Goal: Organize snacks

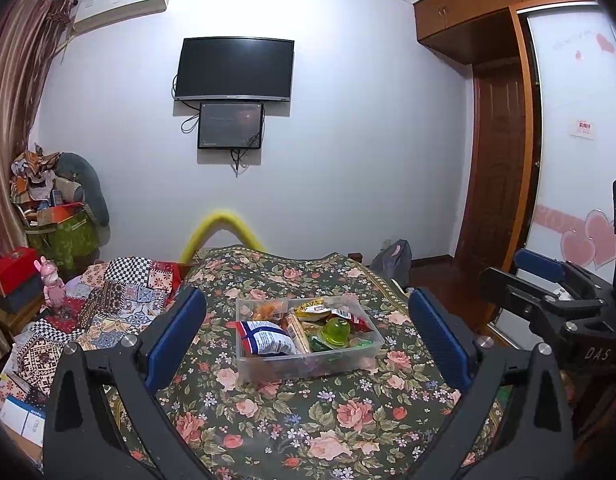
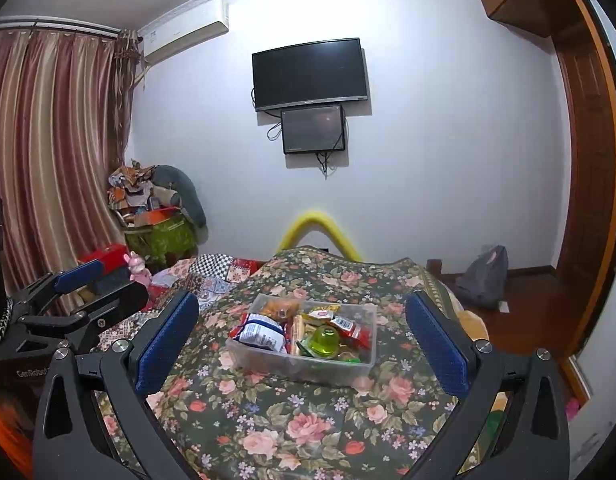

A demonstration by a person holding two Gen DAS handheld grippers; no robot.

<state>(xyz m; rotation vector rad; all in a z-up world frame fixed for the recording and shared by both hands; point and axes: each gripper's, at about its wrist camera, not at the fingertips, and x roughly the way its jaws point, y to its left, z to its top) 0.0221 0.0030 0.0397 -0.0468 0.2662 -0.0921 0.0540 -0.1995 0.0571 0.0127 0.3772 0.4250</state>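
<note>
Left wrist view: left gripper point(image 1: 308, 340) spread wide, nothing between its blue pads, hovering above the flower-patterned cloth point(image 1: 308, 432) over the worktop. Straight ahead on that cloth, a clear plastic box point(image 1: 308, 364) filled with snacks: blue-and-white bag point(image 1: 267, 340) at the left, green jelly cup point(image 1: 336, 330) right of centre, red packet point(image 1: 346, 314) behind it, orange snack point(image 1: 267, 310) in the far left corner. At the right edge, right gripper point(image 1: 548, 280) seen side-on, its jaws parted and empty. Beyond, a television point(image 1: 235, 70) on the white wall.

Right wrist view: right gripper point(image 2: 303, 340) likewise wide open and empty, held short of the clear plastic box point(image 2: 299, 364), not touching it. Same green jelly cup point(image 2: 326, 338) and blue-and-white bag point(image 2: 263, 332) inside. At the left edge, left gripper point(image 2: 91, 284) with jaws apart, empty, beside striped curtains point(image 2: 47, 152)
</note>
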